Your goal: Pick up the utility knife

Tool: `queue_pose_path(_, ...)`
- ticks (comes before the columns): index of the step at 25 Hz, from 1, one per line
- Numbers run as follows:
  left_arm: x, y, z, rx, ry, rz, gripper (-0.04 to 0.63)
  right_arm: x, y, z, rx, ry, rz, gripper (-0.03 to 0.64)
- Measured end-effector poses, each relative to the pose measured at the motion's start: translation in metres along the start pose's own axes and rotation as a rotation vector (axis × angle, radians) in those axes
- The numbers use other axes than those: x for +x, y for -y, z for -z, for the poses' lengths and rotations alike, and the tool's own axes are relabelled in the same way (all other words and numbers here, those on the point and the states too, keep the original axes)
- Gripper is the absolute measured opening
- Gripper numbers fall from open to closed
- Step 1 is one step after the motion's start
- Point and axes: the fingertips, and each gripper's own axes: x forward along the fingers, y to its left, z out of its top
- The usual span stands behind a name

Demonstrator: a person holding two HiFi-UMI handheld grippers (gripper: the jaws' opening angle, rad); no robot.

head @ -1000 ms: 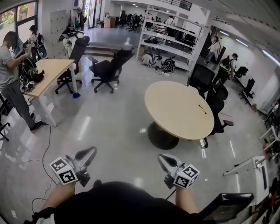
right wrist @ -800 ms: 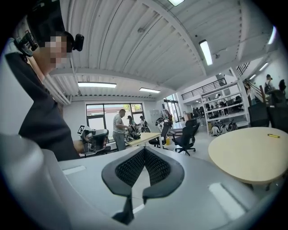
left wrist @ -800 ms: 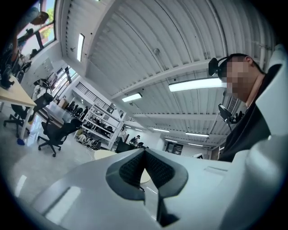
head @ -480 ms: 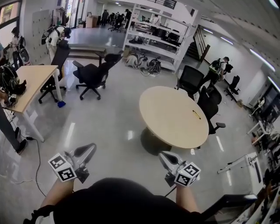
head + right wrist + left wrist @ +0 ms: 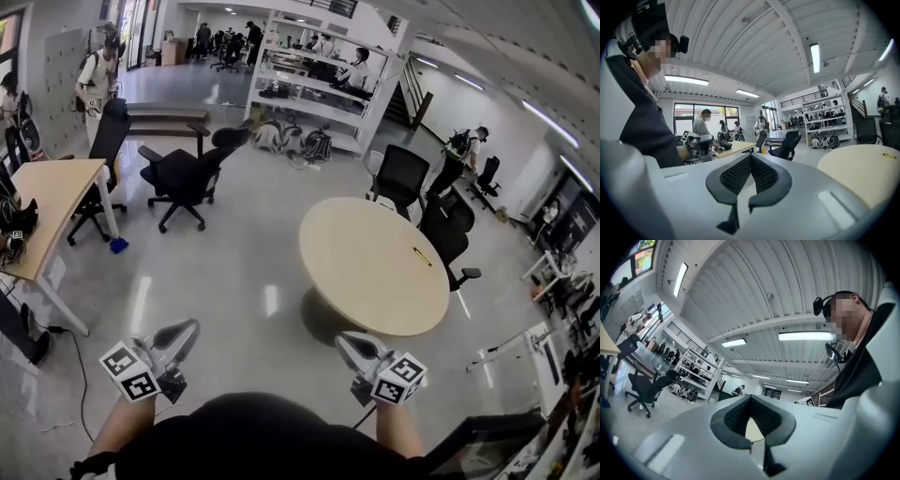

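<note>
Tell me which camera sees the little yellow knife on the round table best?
The head view: the small yellow utility knife lies plainly on the round beige table, near its right edge. The right gripper view shows it only as a thin yellow sliver at the picture's edge. The left gripper view shows no knife.

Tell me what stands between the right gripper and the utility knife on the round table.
Nothing visible does. Only open floor and the bare top of the round table lie between the right gripper and the utility knife. The black chairs stand beyond the table, out of the way.
</note>
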Motion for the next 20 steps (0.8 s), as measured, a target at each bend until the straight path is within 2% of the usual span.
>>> queue_pose_path(5,0.026,-0.039,0.01,-0.02,-0.026,-0.021,-0.003,0.033,0.039,0.004,0.028,-0.001,-0.007,0.015)
queue_pose_path(10,0.084,-0.061,0.021,0.002,-0.034,-0.06,-0.003,0.055,0.108,0.004,0.036,0.009,-0.06,0.015)
queue_pose_path(13,0.126,-0.07,0.018,0.028,-0.012,-0.097,-0.003,0.068,0.157,-0.01,0.009,0.019,-0.101,0.015)
queue_pose_path(20,0.237,-0.081,0.007,0.029,0.039,-0.169,-0.003,0.084,0.275,-0.06,-0.048,0.053,-0.201,0.015)
